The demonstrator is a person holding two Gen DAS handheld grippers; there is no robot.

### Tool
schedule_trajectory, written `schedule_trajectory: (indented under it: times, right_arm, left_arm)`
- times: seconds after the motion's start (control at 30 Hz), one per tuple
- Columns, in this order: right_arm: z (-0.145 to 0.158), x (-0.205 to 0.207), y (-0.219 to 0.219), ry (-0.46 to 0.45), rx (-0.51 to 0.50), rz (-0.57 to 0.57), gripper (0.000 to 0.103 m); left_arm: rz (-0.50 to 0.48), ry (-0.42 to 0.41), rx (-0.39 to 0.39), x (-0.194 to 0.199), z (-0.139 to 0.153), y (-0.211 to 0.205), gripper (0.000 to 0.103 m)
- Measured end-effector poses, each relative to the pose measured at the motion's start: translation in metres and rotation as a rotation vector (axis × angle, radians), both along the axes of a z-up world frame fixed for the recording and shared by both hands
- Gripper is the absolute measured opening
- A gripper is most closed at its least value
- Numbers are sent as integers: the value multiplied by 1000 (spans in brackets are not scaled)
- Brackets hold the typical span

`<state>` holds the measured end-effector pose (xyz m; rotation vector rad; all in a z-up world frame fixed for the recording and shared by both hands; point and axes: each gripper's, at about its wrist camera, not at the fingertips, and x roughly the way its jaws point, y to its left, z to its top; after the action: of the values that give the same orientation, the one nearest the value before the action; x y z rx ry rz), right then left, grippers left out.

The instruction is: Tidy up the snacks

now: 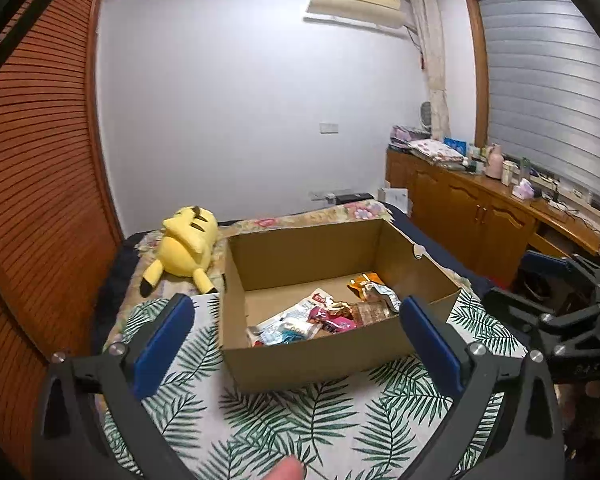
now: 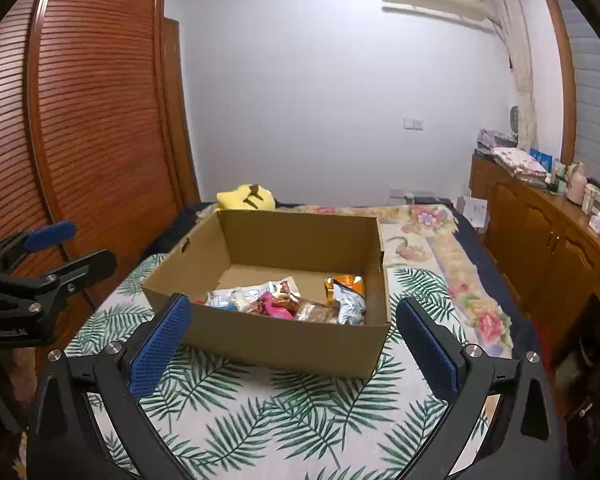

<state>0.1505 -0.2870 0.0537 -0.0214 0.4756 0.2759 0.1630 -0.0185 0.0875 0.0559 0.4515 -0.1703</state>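
An open cardboard box [image 1: 300, 364] [image 2: 280, 340] stands on a leaf-patterned cloth [image 1: 280, 420] [image 2: 284, 412] on the bed. Several snack packets [image 1: 320, 316] [image 2: 276, 300] lie piled at its near end, among them an orange one [image 1: 366, 280] [image 2: 346, 282] and a silver one [image 2: 350, 304]. My left gripper [image 1: 296, 304] hovers just short of the box, open, with nothing between its blue pads [image 1: 164, 336]. My right gripper [image 2: 294, 302] is likewise open and empty in front of the box, to the right of the left one. Each gripper shows at the edge of the other's view.
A yellow plush toy [image 1: 188, 248] [image 2: 246, 198] lies behind the box on the left. A louvred wooden wardrobe [image 1: 32, 160] [image 2: 100, 120] lines the left side. A wooden cabinet [image 1: 480, 208] [image 2: 540, 232] with clutter on top runs along the right. A fingertip [image 1: 286, 470] shows at the bottom.
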Motion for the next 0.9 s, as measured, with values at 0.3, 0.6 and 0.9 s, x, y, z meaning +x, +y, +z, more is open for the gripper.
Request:
schedule_trajectory:
  times: [0.3,0.6,0.9]
  right_arm:
    - [7,-51,-7,-60,-8,-33,103]
    - [18,-103,-16,-127,6,-45,103]
    - [23,-145,-17,-185,7,-48,103]
  left_arm:
    - [42,-46,15,-55,-7,-5,103]
    - [62,-105,32,-109,-2,-9,103]
    - [78,-117,10,-145,1,0,103]
